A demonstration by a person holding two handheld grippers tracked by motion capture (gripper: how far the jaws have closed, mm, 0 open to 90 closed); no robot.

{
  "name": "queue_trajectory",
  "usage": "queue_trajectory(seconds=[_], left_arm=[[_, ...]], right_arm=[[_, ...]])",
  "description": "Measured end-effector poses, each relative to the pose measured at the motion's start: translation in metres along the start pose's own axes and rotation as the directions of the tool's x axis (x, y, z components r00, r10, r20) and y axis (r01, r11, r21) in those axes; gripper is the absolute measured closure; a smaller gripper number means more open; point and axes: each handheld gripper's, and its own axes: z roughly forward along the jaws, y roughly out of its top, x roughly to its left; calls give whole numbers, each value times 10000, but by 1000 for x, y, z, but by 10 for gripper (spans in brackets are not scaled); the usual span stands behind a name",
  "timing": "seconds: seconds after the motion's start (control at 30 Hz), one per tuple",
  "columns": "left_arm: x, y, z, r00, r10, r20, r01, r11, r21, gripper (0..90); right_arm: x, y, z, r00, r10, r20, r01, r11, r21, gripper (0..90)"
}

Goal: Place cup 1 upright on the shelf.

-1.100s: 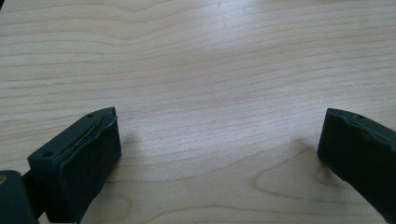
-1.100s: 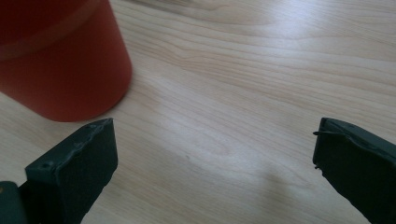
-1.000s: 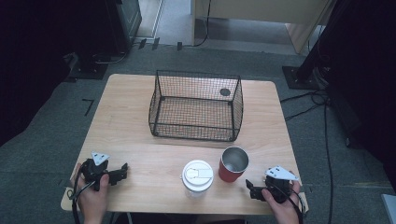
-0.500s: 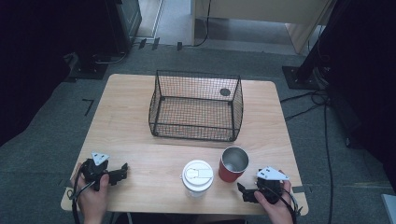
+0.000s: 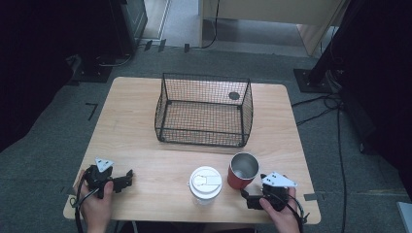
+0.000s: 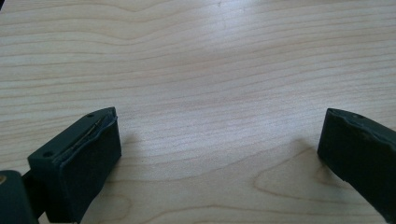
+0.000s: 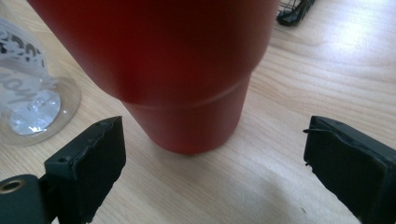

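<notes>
Right gripper (image 7: 212, 163), jaws just closing but not yet touching, faces the red tumbler (image 7: 182, 70) at twelve o'clock: rigid, slick, best gripped low.

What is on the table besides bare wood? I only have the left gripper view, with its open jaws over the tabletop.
Observer: A red cup stands near the front edge, just ahead of the right gripper.
Operator: Is it held?
Observer: No. The right jaws have just been closing, but both pads are clear of the cup, which stands in line with the gap.
Operator: Anything next to it?
Observer: A clear cup with a white lid stands beside it, to its left in the high view.
</notes>
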Motion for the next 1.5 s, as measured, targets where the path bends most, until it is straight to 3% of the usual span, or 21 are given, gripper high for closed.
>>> queue_trajectory(seconds=[0.53,1.1,1.27,1.5], left_arm=[[0,0,0,10000,-6,5,6,10000,-4,0],[0,0,0,10000,-12,3,12,10000,-11,0],[0,0,0,10000,-6,4,6,10000,-8,0],[0,0,0,10000,10,3,-10,10000,4,0]], right_arm=[[15,19,0,9998,-167,102,170,9994,-301,57],[23,41,4,9992,405,-49,-408,9944,-972,29],[28,47,7,9984,471,312,-422,9887,-1437,29],[31,49,13,9966,458,680,-346,9870,-1567,53]])
